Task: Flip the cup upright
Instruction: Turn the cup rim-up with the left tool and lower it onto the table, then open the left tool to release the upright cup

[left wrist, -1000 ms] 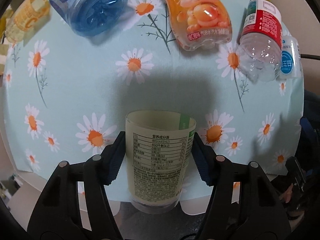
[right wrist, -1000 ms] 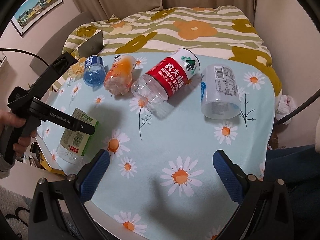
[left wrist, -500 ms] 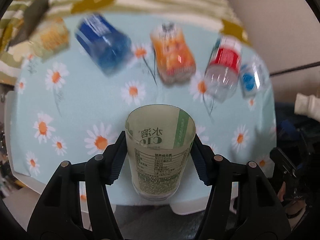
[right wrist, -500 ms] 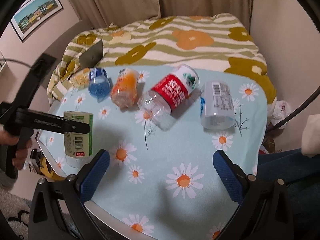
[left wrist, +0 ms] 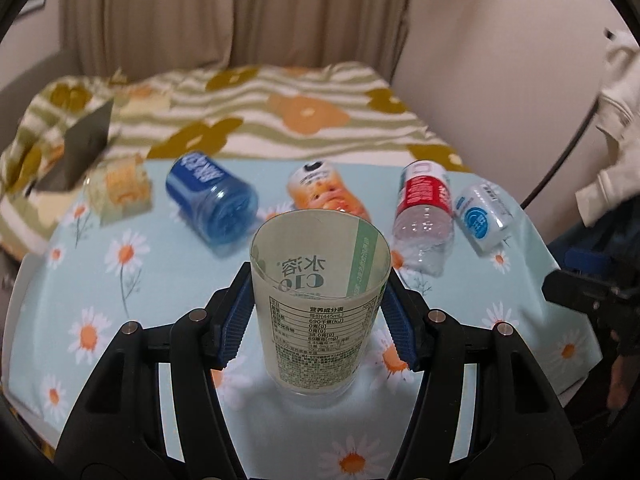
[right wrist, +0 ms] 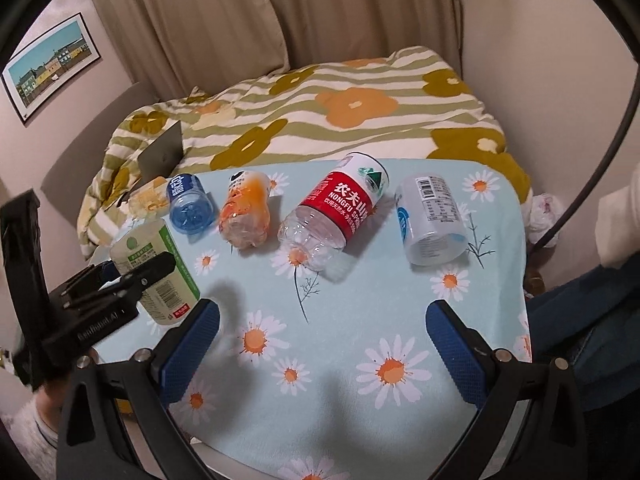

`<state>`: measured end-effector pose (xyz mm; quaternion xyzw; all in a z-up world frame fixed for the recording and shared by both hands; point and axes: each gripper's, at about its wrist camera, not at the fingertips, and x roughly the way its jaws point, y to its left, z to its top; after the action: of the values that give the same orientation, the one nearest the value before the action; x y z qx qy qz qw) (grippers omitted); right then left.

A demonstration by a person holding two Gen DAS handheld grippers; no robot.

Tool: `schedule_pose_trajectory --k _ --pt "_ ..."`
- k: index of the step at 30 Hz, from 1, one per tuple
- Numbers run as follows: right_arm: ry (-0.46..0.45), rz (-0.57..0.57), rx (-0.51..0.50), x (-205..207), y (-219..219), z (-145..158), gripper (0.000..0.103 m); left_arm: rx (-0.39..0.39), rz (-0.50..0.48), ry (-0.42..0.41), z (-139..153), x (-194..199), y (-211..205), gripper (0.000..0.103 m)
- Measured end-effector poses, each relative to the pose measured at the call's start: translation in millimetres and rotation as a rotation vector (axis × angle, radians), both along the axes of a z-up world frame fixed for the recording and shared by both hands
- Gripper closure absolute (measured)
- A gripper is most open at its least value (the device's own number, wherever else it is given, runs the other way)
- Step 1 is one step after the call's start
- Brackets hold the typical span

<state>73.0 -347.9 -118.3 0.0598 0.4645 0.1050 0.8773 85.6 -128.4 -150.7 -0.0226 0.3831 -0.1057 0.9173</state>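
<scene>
- The bed (right wrist: 360, 120) with the striped flower blanket is lying behind the desk (right wrist: 360, 300), which is wearing a daisy cloth.
- The left gripper (left wrist: 318, 320) is gripping the cup (left wrist: 320, 304) with its fingers on both sides; the cup is standing upright, mouth up, near the desk's front left edge.
- The right gripper (right wrist: 320, 344) is hovering over the desk with its fingers wide apart, holding nothing.
- Four cut bottles, the red-label one (right wrist: 336, 216) among them, are lying on their sides.

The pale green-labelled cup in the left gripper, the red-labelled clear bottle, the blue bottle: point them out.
pale green-labelled cup (left wrist: 320, 312): left wrist view, printed side.
red-labelled clear bottle (right wrist: 344, 210): right wrist view, red label.
blue bottle (right wrist: 188, 210): right wrist view, base.
</scene>
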Motion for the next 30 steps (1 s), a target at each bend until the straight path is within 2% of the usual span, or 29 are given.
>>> schedule_pose_trajectory --k 4,11,27,28,30 --pt "-0.026 -0.018 -0.030 -8 5 -2 0.000 0.032 -0.021 -0.057 -10 -14 -7 0.038" --pt "-0.031 -0.019 -0.042 -18 9 -6 0.000 0.043 -0.033 -0.076 -19 -31 -7 0.037" --pt "-0.031 -0.023 -0.033 -28 13 -6 0.000 0.086 -0.056 -0.009 -20 -39 -10 0.034" --pt "-0.032 -0.022 -0.033 -28 13 -6 0.000 0.099 -0.058 -0.006 -20 -38 -11 0.033" --pt "-0.034 -0.023 -0.033 -29 13 -5 0.000 0.117 -0.057 -0.004 -20 -38 -12 0.009"
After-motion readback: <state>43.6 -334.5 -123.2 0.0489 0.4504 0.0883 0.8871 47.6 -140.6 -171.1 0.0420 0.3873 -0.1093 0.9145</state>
